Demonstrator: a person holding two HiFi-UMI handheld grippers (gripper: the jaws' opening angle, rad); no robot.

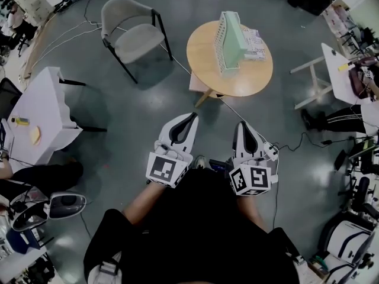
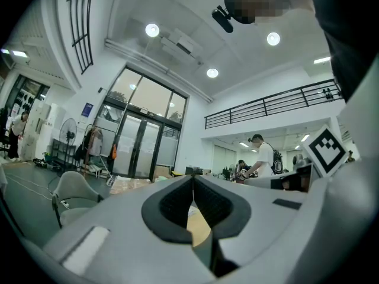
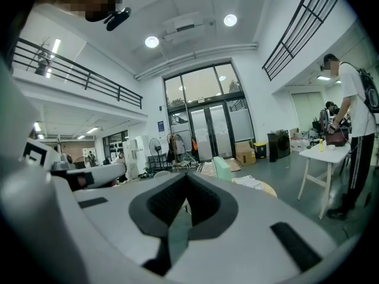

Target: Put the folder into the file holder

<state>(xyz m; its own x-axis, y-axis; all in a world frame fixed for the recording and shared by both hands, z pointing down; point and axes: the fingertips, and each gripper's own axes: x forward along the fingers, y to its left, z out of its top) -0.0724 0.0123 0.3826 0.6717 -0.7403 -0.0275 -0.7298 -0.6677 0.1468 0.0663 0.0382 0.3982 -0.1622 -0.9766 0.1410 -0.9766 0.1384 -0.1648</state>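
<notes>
A pale green and white mesh file holder (image 1: 230,40) stands upright on a round wooden table (image 1: 207,55) ahead of me. A stack of printed papers (image 1: 256,43) lies beside it on the right; I cannot pick out a folder. Both grippers are held level over the floor, well short of the table. My left gripper (image 1: 190,118) is shut with nothing in it, pads meeting at the tip (image 2: 193,179). My right gripper (image 1: 242,125) is likewise shut and empty (image 3: 186,179). In the right gripper view the file holder (image 3: 222,167) shows past the jaws.
A grey chair (image 1: 133,31) stands left of the round table. A white table (image 1: 44,111) is at the left, another white table (image 1: 337,70) at the right with a seated person's legs (image 1: 334,120) beside it. Cables (image 1: 296,141) cross the grey floor.
</notes>
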